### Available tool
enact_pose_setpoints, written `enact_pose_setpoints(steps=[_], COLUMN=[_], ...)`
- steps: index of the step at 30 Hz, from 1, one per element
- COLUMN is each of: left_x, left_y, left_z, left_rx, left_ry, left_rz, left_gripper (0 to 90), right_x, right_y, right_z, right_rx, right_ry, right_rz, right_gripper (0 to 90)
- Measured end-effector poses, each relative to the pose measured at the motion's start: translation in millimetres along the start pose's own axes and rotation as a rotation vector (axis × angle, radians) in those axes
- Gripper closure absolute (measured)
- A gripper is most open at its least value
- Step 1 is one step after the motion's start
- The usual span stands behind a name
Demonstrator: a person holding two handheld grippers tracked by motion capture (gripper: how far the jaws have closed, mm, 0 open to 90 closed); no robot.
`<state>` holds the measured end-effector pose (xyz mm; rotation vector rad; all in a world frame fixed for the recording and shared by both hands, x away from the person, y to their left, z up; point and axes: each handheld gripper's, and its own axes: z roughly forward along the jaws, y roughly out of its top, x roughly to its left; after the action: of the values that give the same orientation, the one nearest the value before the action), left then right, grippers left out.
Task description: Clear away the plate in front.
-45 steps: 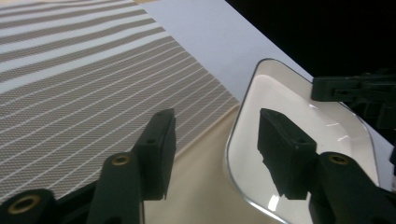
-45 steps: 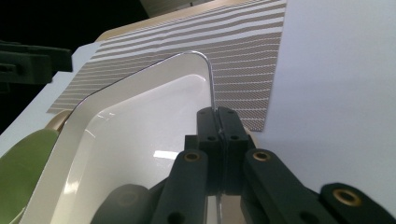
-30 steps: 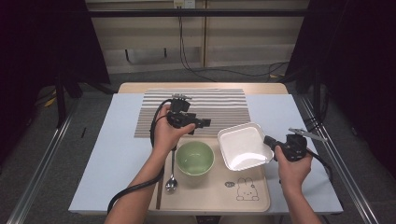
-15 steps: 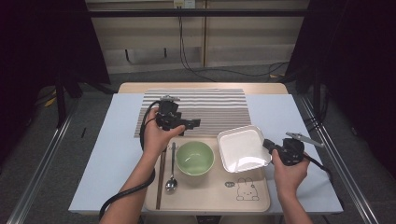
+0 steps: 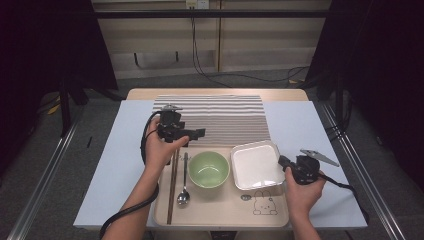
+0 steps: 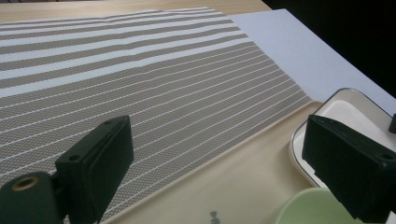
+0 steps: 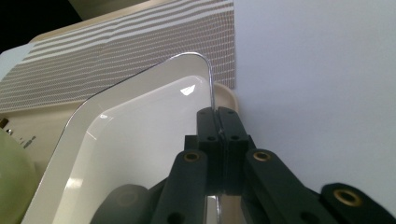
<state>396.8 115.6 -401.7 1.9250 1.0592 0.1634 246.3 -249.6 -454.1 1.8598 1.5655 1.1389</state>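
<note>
White square plate (image 5: 256, 165) on beige tray (image 5: 225, 207), at its far right corner, right edge pinched by right hand-held gripper (image 7: 217, 122), jaws closed on rim. Green bowl (image 5: 208, 169) just left of plate; spoon (image 5: 184, 187) and chopsticks (image 5: 172, 185) further left on tray. Left hand-held gripper (image 5: 192, 134) above tray's far left corner, over striped mat (image 5: 220, 115), jaws wide apart, empty. Tray on pale blue tabletop (image 5: 120, 165).

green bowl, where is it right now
In the high view the pale green round bowl sits mid-tray on the beige tray, between the metal spoon on its left and the white square plate on its right.
</note>
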Motion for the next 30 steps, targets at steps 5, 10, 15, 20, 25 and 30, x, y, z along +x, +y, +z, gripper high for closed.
enact_pose_setpoints(steps=[5, 10, 15, 20, 25, 30], left_x=[2.6, 3.9, 5.7, 6.0, 7.2, 10.2], left_y=[-0.7, -2.0, -3.9, -3.5, -4.1, -5.0], left_z=[-5.0, -6.1, -6.9, -10.6, -12.8, -15.4], left_rx=[-0.011, -0.013, -0.013, -0.020, -0.030, -0.030], left_ry=[0.007, 0.011, 0.012, 0.015, 0.028, 0.038], left_rz=[-0.011, -0.011, -0.023, -0.030, -0.038, -0.040], left_gripper=[8.9, 9.3, 9.3, 9.4, 9.4, 9.4], right_x=[3.8, 7.5, 9.5, 10.1, 11.3, 11.3], right_y=[-8.5, -16.1, -22.0, -28.9, -32.7, -34.6], right_z=[2.2, -0.7, -2.2, -5.7, -7.4, -9.7], right_rx=[0.013, 0.014, 0.000, -0.008, 0.006, -0.003], right_ry=[-0.026, -0.022, -0.030, -0.039, -0.034, -0.022], right_rz=[-0.001, 0.020, 0.027, 0.021, 0.029, 0.019], right_gripper=[89.6, 89.5, 89.4, 89.3, 88.6, 80.3])
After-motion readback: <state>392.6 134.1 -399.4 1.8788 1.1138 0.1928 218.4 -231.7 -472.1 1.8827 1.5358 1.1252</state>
